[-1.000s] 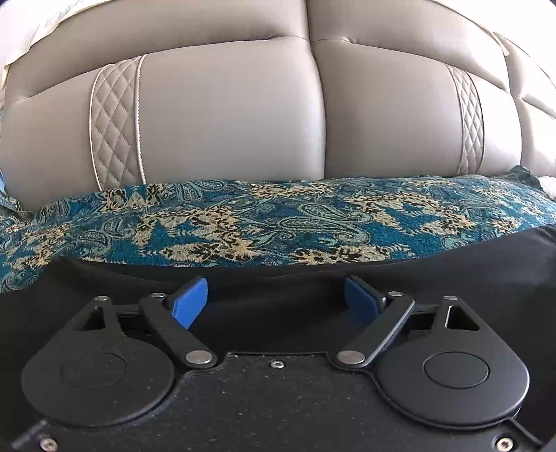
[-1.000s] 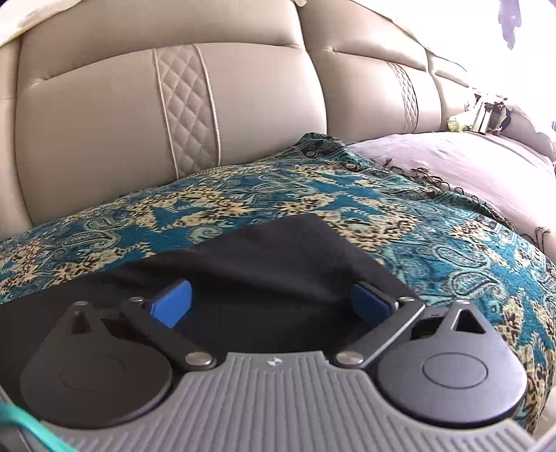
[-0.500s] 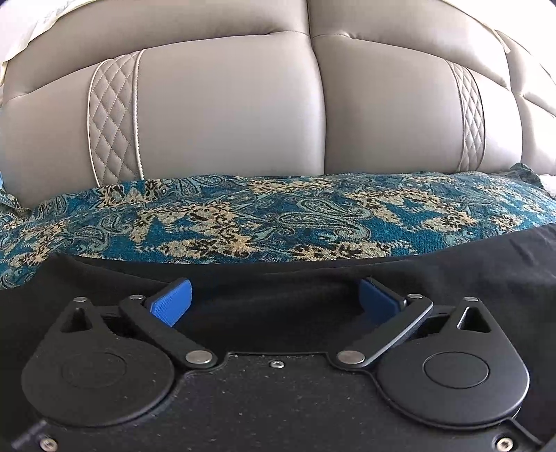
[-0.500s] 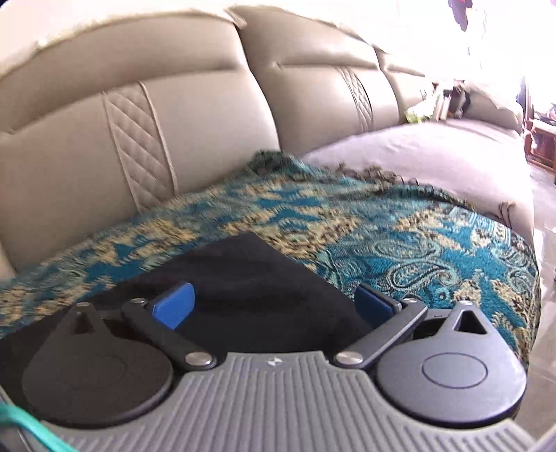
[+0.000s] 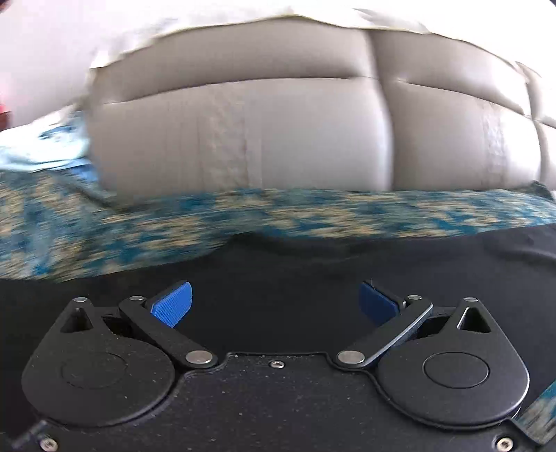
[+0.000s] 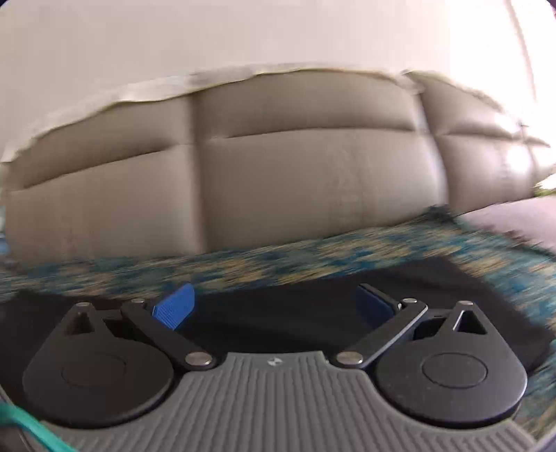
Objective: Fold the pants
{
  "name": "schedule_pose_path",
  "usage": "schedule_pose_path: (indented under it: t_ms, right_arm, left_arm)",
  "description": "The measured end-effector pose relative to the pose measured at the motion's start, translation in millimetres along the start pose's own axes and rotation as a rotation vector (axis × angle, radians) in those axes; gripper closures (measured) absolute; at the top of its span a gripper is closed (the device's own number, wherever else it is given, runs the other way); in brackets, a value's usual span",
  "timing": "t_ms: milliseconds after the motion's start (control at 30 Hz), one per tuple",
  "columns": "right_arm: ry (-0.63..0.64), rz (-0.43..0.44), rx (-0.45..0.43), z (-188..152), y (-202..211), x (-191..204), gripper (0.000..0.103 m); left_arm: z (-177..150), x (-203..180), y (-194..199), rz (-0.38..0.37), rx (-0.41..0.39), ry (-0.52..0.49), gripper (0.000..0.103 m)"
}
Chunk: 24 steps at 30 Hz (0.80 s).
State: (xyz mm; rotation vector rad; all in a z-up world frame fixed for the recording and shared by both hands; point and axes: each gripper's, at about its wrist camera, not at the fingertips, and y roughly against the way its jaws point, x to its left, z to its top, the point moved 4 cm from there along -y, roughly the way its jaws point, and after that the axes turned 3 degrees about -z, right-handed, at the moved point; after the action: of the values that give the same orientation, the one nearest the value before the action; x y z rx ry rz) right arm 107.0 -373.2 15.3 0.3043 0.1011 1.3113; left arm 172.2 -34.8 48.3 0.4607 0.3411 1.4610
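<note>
Left gripper (image 5: 274, 302): spread wide, blue pads (image 5: 172, 304) well apart, nothing clamped between them; held low above the black pants (image 5: 278, 267), which filled the gap between the fingers and ran off to either side and under the tool's body; whether the pads touched the cloth could not be told. Ahead of the fingertips: the far edge of the pants, a little rumpled just left of centre; beyond it, a band of teal-and-gold patterned throw (image 5: 139, 233), badly blurred; farther ahead, the beige sofa backrest (image 5: 243, 139), seamed down the middle right of the tool's line, with a pale cloth (image 5: 208, 31) draped along its top. Off to the far left: lighter blue-white fabric, too smeared to name.

Right gripper (image 6: 274, 306): likewise spread wide, pads (image 6: 173, 307) apart, gripping nothing; the pants (image 6: 278, 313) lay between and under the fingers, ending in a corner ahead and to the right of the right finger. Just past that edge: the same throw (image 6: 312, 257), blurred, stretching left and right of the tool and wrapping round the right side. Ahead: the backrest (image 6: 295, 180), tufted in panels; to the far right, a plain mauve-grey seat cover (image 6: 514, 222) beside the throw. At the tool's lower left corner: a green cord (image 6: 31, 431).
</note>
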Motion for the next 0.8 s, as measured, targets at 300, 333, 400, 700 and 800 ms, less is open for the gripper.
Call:
schedule_pose_path:
  t_ms: [300,333,400,700,800]
  right_arm:
    - [0.208,0.17,0.141,-50.6,-3.6,75.7,0.0]
    - [0.242,0.164,0.156,-53.3,-5.9,78.3,0.0]
    - [0.279,0.115,0.183,-53.9,-17.6,70.6,0.0]
    - [0.037,-0.255,0.23,-23.7,-54.1,-52.9,0.0]
    - [-0.06,-0.352,0.231,-19.4,-55.2,-98.9,0.0]
  left_arm:
    - [-50.1,98.3,15.1,0.224,0.092,0.142,0.0]
    - [-56.0,102.0,15.5,0.228,0.095,0.148,0.0]
    - [-62.2,106.6,17.5,0.207,0.069,0.164,0.0]
    - [-73.1,109.4,19.1,0.171,0.012,0.175,0.0]
    - [-74.0,108.5,18.5,0.17,0.002,0.171,0.0]
